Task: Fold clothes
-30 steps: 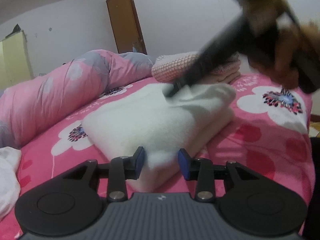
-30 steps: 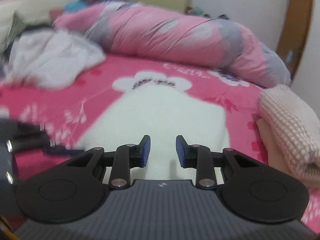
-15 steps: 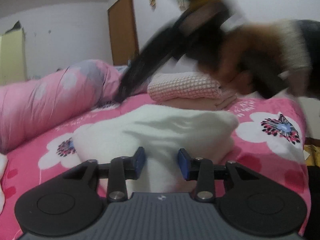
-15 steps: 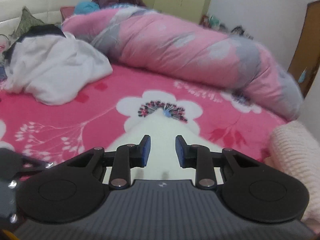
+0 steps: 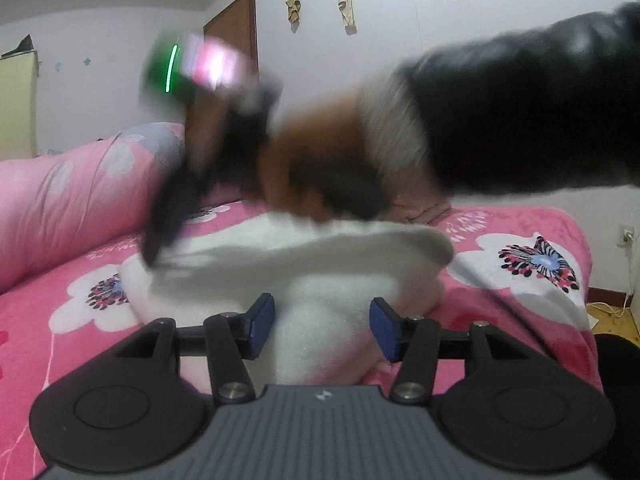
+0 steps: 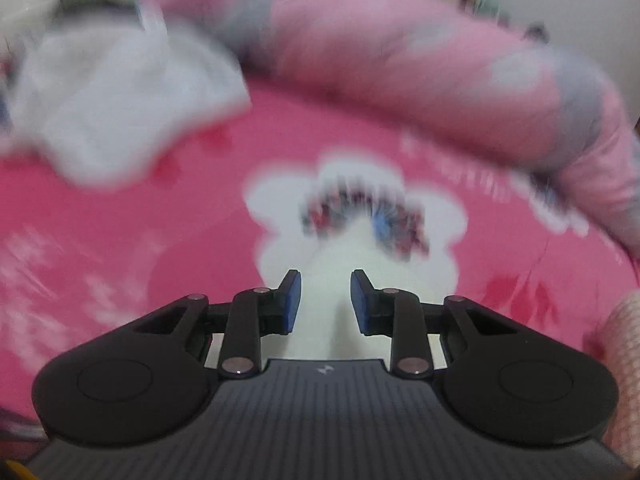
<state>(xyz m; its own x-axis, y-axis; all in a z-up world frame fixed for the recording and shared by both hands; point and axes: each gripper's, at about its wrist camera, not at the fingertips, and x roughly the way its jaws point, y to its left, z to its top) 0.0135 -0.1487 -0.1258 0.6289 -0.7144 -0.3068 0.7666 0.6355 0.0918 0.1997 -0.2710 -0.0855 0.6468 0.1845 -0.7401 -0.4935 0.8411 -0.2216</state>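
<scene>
A folded white garment lies on the pink flowered bedspread. My left gripper is low at its near edge. Its jaws are opening, with the garment's thick fold between the blue pads, which stand apart from it. My right gripper, blurred, reaches across from the right in a hand with a dark sleeve; its tips are at the garment's far left corner. In the right wrist view, the right gripper has a narrow gap, white cloth showing through it and nothing pinched.
A rolled pink quilt runs along the far side of the bed. A crumpled white heap of clothes lies at the upper left, and a pink knitted fold at the right. The bed's edge drops off on the right.
The right gripper and hand have swept from right to left over the white garment, down to its far left corner. The left gripper's jaws have widened around the near fold.
</scene>
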